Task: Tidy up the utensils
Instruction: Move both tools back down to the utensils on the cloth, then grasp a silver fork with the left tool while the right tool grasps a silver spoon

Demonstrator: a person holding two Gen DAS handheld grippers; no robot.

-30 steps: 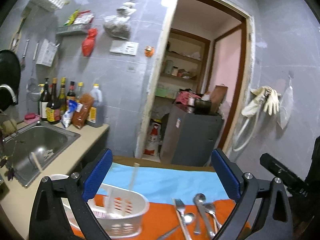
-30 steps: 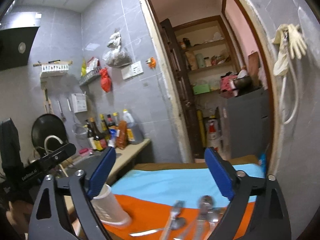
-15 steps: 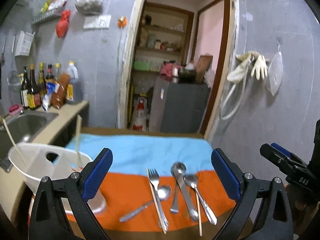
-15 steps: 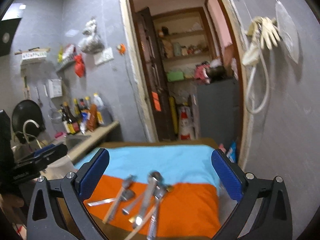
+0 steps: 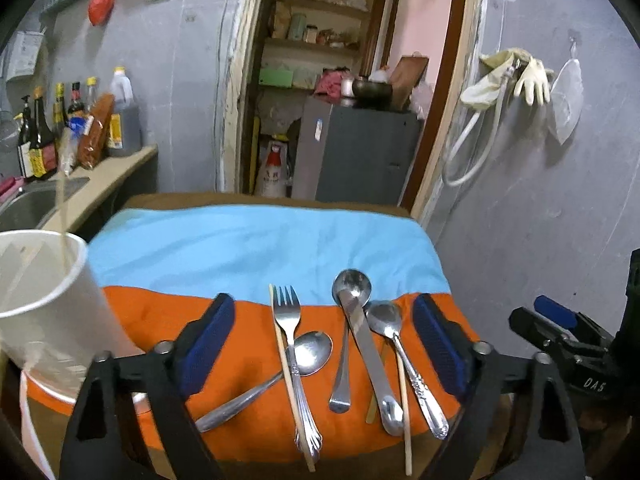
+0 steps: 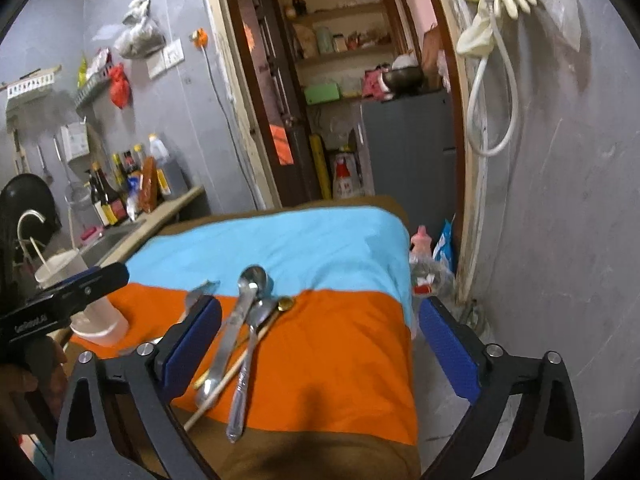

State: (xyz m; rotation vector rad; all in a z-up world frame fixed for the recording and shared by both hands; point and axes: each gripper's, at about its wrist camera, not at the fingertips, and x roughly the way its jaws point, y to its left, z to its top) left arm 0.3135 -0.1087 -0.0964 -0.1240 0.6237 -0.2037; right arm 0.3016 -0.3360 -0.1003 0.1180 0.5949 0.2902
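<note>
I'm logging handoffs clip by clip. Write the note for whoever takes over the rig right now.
Left claw: open, empty, over the cutlery.
Right claw: open, empty, above the pile's right side.
Things: fork, three spoons, a knife and chopsticks lie loose on the orange cloth. White cup stands at the left and holds one chopstick.
Done: only that chopstick is in the cup.
Left: everything on the cloth goes in the cup.

Orange and light-blue cloth, silver fork, white holder
</note>
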